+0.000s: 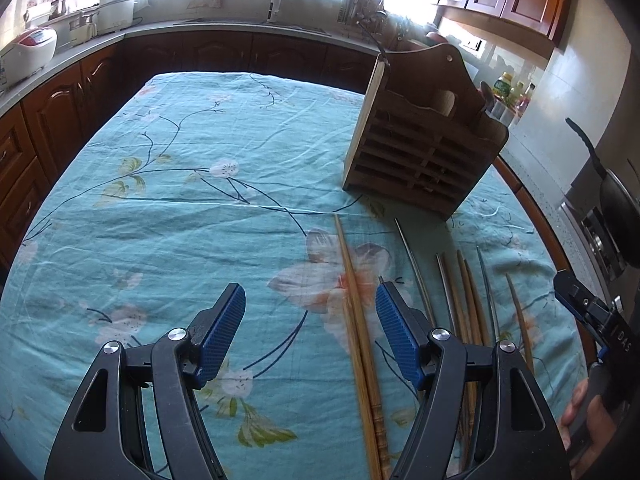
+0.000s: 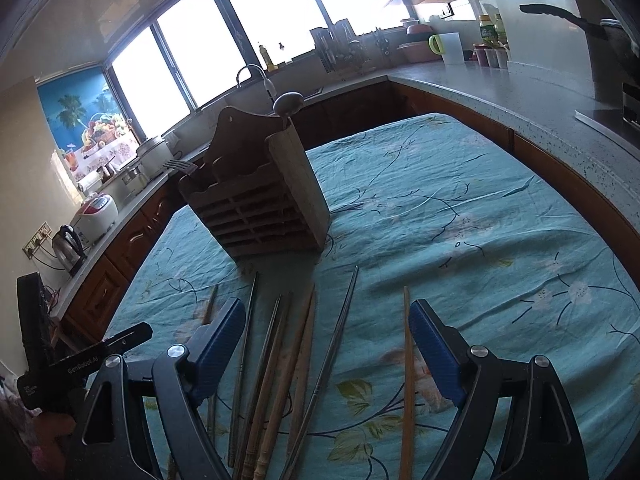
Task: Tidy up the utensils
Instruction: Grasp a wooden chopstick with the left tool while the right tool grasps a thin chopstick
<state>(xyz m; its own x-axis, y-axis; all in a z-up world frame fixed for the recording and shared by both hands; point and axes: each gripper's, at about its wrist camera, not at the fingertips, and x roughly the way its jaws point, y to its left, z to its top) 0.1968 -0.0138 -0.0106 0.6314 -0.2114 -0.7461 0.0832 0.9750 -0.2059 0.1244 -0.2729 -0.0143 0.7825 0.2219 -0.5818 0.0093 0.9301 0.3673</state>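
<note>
On the teal flowered tablecloth [image 1: 180, 200] stands a slatted wooden utensil holder [image 1: 424, 152], seen too in the right wrist view [image 2: 260, 200] with a spoon [image 2: 288, 102] and a fork [image 2: 180, 166] in it. In front of it lie several loose chopsticks, wooden and metal. My left gripper [image 1: 309, 292] is open above a wooden pair [image 1: 352, 300] that lies nearer its right finger. My right gripper [image 2: 326, 308] is open over several chopsticks [image 2: 304, 352], and a single wooden one [image 2: 407, 360] lies beside its right finger. Neither gripper holds anything.
Kitchen counters with dark wooden cabinets wrap round the table. A rice cooker [image 1: 28, 46] and a kettle [image 2: 68, 244] stand on the left counter, a black pan [image 1: 616, 204] on the right. A person's hand [image 1: 584, 412] holds the right gripper [image 1: 584, 308] at the picture's edge.
</note>
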